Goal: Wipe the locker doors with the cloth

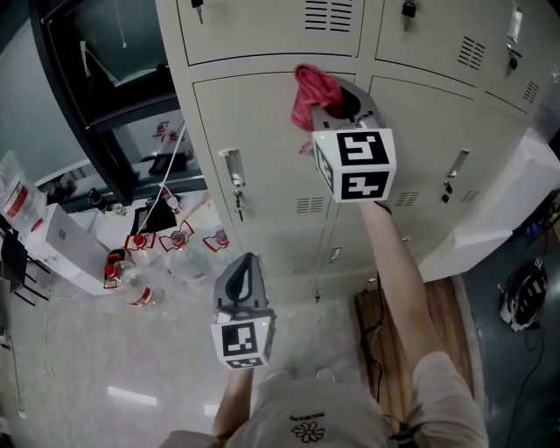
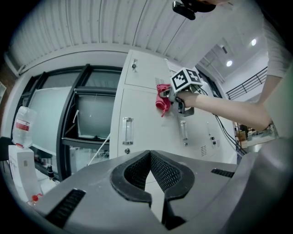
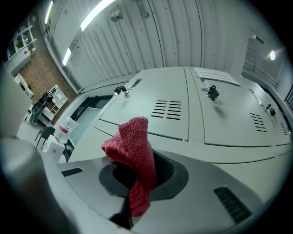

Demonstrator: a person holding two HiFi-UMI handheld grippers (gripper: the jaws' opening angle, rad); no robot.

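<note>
A red cloth (image 1: pixel 313 90) is pinched in my right gripper (image 1: pixel 337 103), which is raised against the top edge of a beige locker door (image 1: pixel 271 149). In the right gripper view the cloth (image 3: pixel 132 151) bunches up out of the shut jaws of the right gripper (image 3: pixel 137 180), with the vented locker doors (image 3: pixel 151 105) just beyond. My left gripper (image 1: pixel 248 260) hangs lower, away from the lockers, shut with nothing in it. The left gripper view shows its fingertips (image 2: pixel 149 153) meeting, and further off the cloth (image 2: pixel 161 98) on the door (image 2: pixel 142 123).
Door handles (image 1: pixel 233 171) and keys (image 1: pixel 408 9) stick out of the lockers. Water bottles (image 1: pixel 140 293) and white boxes (image 1: pixel 61 245) lie on the floor at left, below a dark window frame (image 1: pixel 105 105). A wooden board (image 1: pixel 446 324), cables (image 1: pixel 525 297) and a white box (image 1: pixel 516 188) are at right.
</note>
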